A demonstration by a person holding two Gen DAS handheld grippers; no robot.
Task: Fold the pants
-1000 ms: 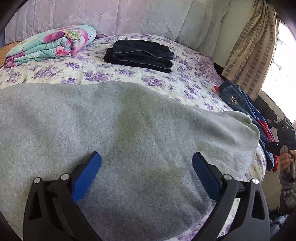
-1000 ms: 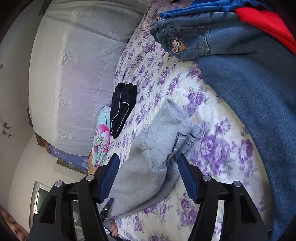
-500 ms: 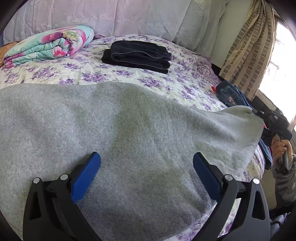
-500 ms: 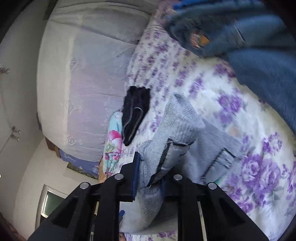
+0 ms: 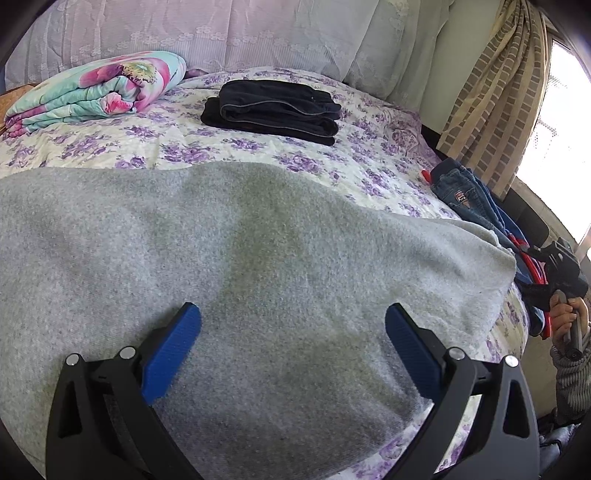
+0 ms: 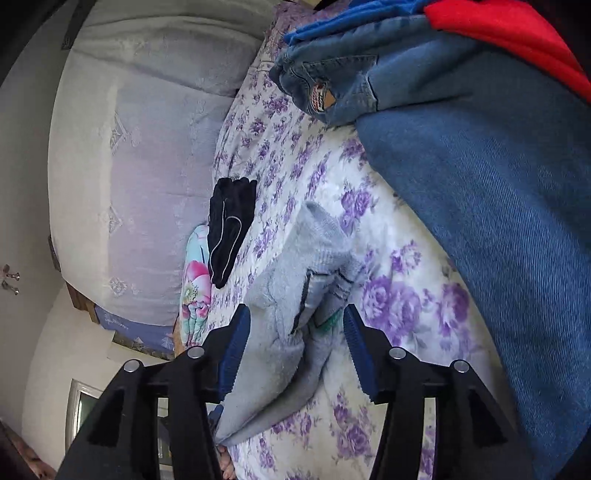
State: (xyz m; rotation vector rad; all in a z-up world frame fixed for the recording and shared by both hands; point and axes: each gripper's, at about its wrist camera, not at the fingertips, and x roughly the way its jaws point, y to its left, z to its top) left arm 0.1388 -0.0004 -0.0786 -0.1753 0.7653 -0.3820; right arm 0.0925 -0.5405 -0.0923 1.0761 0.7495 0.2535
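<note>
The left gripper (image 5: 291, 343) is seen w/ its blue-padded jaws spread wide above the grey fleece pants (image 5: 229, 266), nothing pinched; whether the pads brush the cloth can't be told. The pants' near end and left side are cut off by the frame and the black gripper frame, so the waist or hems can't be picked out there. The pants are laid flat across the near part of the purple-flowered white bedspread (image 5: 177, 144), long axis running left-right, one end reaching the bed's right edge.

In the right wrist view the right gripper (image 6: 295, 332) is seen w/ jaws part-spread, just opened, the bunched grey end lying between the pads w/o being pressed. Its lower fold is hidden behind the jaw frame.

Bare bedspread is left beyond the pants' far edge. Further right, a pile of blue denim jeans w/ red and blue cloth (image 5: 469, 192) is heaped at the bed's edge, near the pants' end. Further back, folded black trousers (image 5: 273, 110) and a rolled floral quilt (image 5: 96, 92) are set well apart from the pants, by the lace-covered headboard (image 5: 258, 33)
</note>
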